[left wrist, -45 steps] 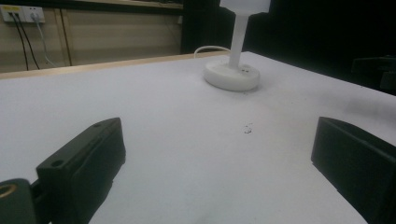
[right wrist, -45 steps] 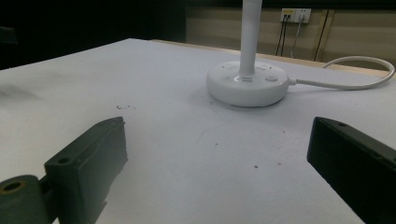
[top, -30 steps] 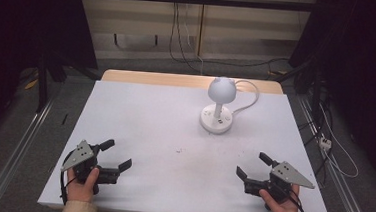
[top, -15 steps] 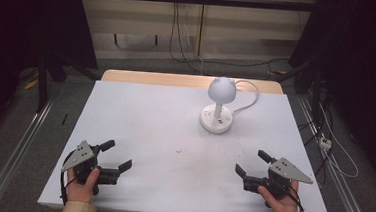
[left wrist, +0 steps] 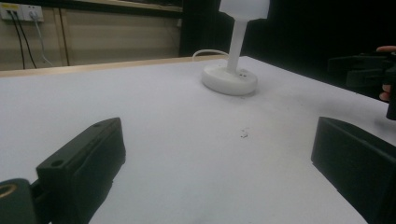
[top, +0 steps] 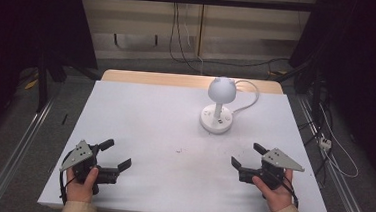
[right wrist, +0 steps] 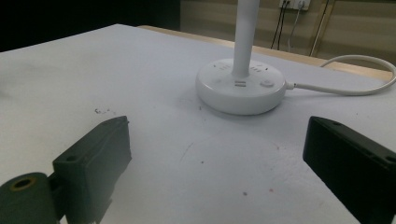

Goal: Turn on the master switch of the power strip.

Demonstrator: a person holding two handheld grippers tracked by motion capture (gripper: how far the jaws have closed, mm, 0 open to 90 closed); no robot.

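Both grippers low over the white worktop [top: 140, 117], near its front edge, one in each hand. Left gripper [top: 114, 154]: jaws wide, nothing between them but bare worktop. Right gripper [top: 248, 156]: jaws wide too, nothing held. Lamp [top: 219, 105] stands upright on its round base, ahead of the right jaws and near them; in the right gripper view the base [right wrist: 240, 91] sits just beyond the gap between the jaws, stem rising out of the top of the view. From the left jaws the lamp is well ahead and off to their right side. Its white cord [right wrist: 348, 88] leaves the base on the side away from the left gripper and curls toward the worktop's far edge. Small dark specks [left wrist: 243, 134] on the worktop ahead of the left jaws, between the two grippers.
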